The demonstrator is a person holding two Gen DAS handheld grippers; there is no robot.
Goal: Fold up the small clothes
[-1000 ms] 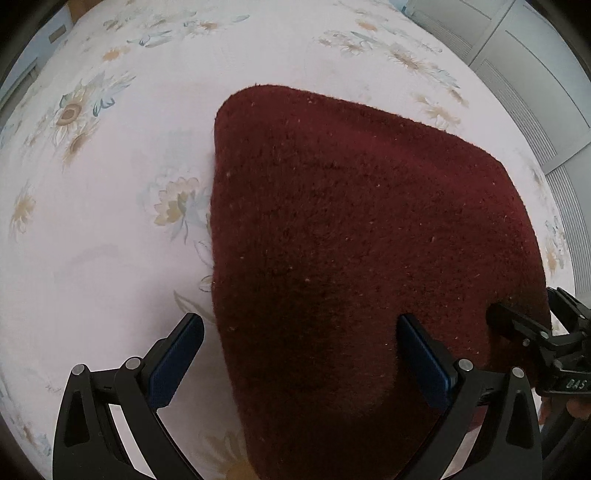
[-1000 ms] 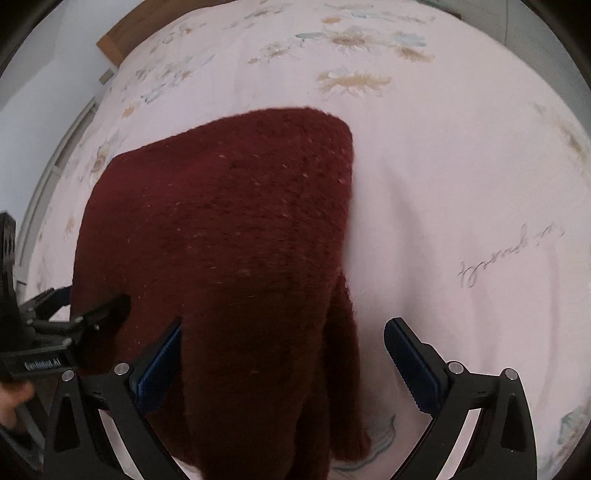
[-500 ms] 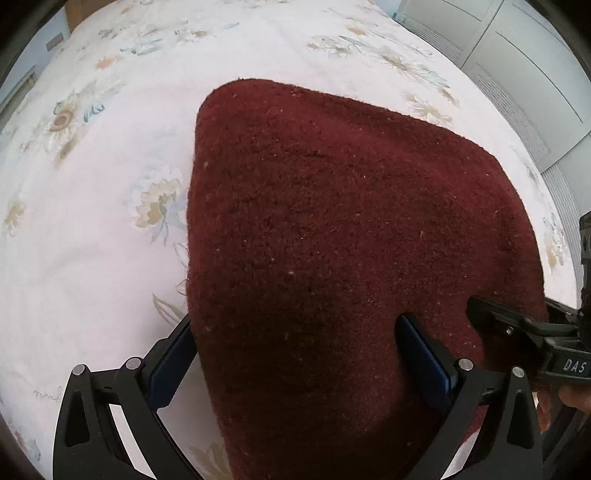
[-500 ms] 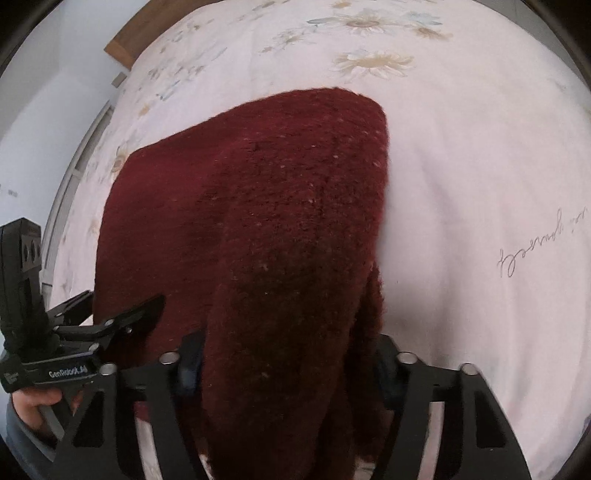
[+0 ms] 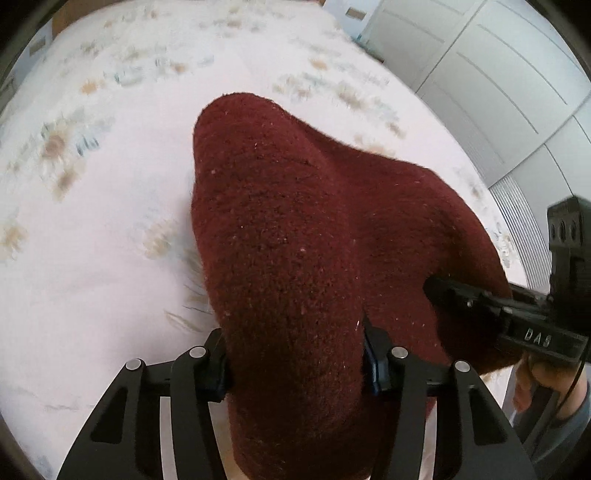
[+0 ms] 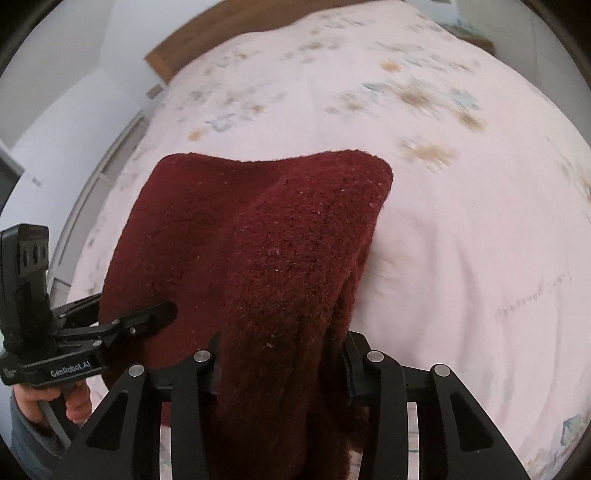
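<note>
- Maroon knit garment (image 5: 295, 236) now pinched at its near edge by both claws; a second ago it lay flat with both sets of jaws wide open around that edge.
- Near hem raised off the bedsheet (image 5: 92, 258), bunched into a thick ridge running forward from each claw; far edge, well ahead of the claws, looks down on the sheet.
- Left gripper (image 5: 295, 365): jaws closed in from either side of the knit, clamped on a fat fold, fabric spilling over and below the fingers.
- Right gripper (image 6: 282, 363): same story, clamped on the other near corner, a loose flap hanging down between and beneath the fingers.
- Each claw visible in the other's view: right one off to the right of the left claw, left one off to the left of the right claw, both at the same near edge, a span of knit between them.
- Background blurred in both views, so likely mid-motion; lift under way, judging by that and the raised hem.
- Meaning for the task: grasp phase done, fold not yet made. Probable next step: carry near edge forward over the far edge, lay it down, release.
- Risk: thick, stretchy knit; bunched grip could drop a layer or land the fold crooked if the two claws travel unevenly.
- Surroundings: floral print on the sheet, wooden headboard (image 6: 221, 33) far ahead, white wardrobe doors (image 5: 498, 85) ahead-right of the left claw.
</note>
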